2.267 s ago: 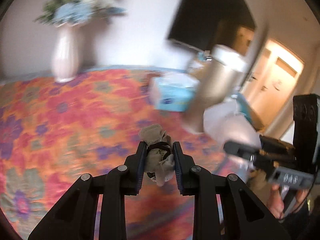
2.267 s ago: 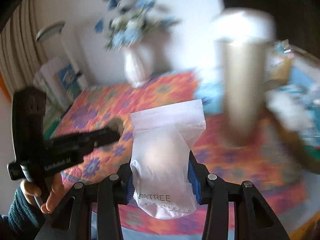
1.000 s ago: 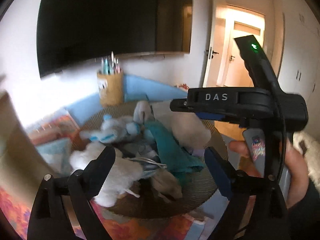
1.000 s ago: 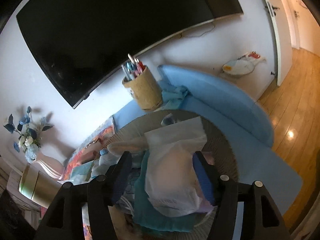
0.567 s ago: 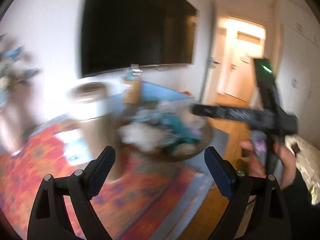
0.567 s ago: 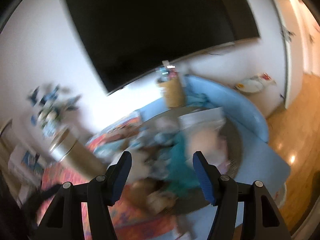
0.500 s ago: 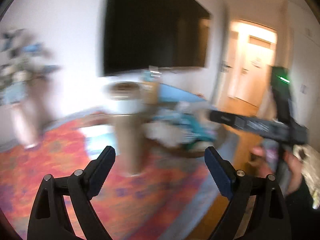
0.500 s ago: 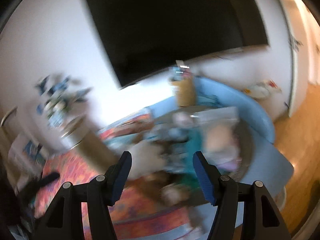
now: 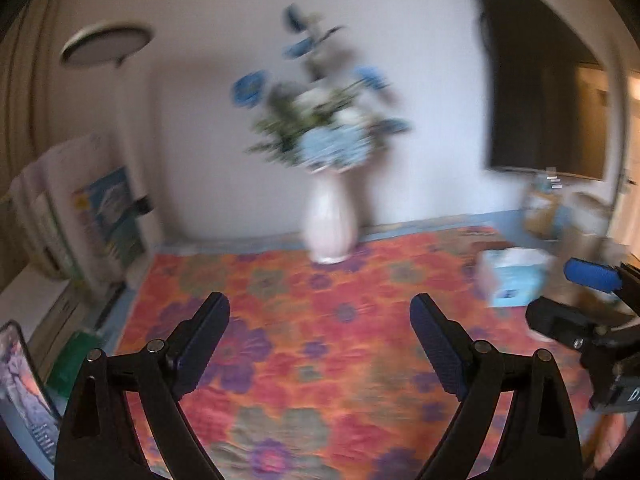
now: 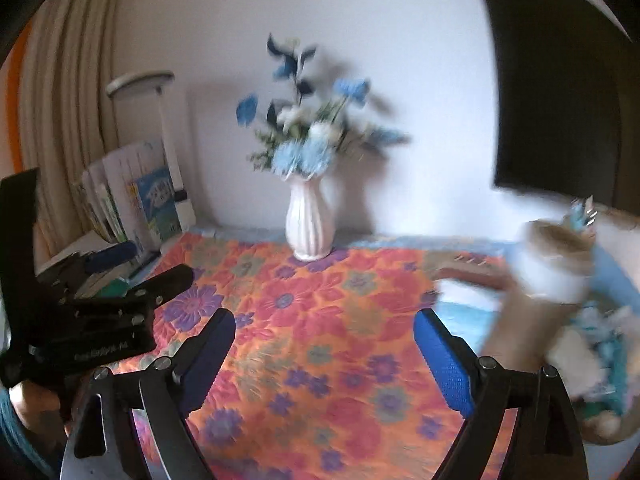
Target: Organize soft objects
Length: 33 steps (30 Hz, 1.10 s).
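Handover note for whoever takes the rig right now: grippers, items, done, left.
Left gripper: open, empty.
Right gripper: jaws opening, nothing between them.
Both point over the floral cloth, bare of soft items between the jaws.
Basket of soft things sits at right edge, blurred; contents hard to tell.
Done: nothing in hand now.
Left: find any remaining soft items; none visible on the cloth here.

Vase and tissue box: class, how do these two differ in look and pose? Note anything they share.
The vase is white, tall and curved; the tissue box is light blue, low and boxy. The vase holds blue and white flowers; the tissue box holds none. Both stand on the floral cloth.
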{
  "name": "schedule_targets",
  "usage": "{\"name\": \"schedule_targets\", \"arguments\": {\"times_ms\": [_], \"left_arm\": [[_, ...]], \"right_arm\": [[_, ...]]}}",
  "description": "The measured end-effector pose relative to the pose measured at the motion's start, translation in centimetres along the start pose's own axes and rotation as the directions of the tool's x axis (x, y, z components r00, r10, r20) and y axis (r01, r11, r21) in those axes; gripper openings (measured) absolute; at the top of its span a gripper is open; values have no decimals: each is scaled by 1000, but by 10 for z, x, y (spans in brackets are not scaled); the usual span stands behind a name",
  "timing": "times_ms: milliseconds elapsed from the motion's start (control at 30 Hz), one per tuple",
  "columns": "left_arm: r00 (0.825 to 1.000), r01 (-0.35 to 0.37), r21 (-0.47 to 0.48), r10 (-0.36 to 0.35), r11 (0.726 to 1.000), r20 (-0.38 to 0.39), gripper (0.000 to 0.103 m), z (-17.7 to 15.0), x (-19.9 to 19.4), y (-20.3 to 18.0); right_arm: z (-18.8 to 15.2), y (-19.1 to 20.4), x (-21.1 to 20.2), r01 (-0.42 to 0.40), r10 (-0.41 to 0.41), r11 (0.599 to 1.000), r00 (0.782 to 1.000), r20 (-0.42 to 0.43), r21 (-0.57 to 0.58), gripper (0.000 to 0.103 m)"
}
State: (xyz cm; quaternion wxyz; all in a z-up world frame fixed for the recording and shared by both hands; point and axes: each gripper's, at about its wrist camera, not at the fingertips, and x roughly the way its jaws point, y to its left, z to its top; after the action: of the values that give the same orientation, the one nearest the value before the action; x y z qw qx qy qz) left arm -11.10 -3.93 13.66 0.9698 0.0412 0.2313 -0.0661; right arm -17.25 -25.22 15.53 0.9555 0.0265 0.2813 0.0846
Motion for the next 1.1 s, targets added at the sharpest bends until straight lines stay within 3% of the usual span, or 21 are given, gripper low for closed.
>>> {"name": "schedule_targets", "arguments": {"times_ms": [133,267,367,433,533,667,1100], "left_arm": [[996,-81,-19,80,997,-42,91,-18,47,23],[988,-125,-54,119,991,-101,91,-38,81,39],[978,-180,-80,170,980,-117,91,-52,90,46],[978,-178,-92,166,980,-124,91,-51,91,49],[979,-169,-91,157,981,-128,101,-51,92,48],[979,-154,-84,141,984,-144,101,-53,97,48],[978,-144,-93,127,985,-166,101,-55,96,48]], "right_arm": [[4,7,61,-16,23,994,998,-64,104,90],[-5,13,108,25,-16,994,996,-90,107,90],[-15,14,123,6,6,993,995,-98,122,90],[-20,15,132,-2,17,992,994,-111,130,90],[-25,18,140,39,-28,993,994,-104,110,90],[-34,12,154,37,-16,992,986,-168,119,90],[-37,-4,165,-4,49,979,976,-213,206,90]]}}
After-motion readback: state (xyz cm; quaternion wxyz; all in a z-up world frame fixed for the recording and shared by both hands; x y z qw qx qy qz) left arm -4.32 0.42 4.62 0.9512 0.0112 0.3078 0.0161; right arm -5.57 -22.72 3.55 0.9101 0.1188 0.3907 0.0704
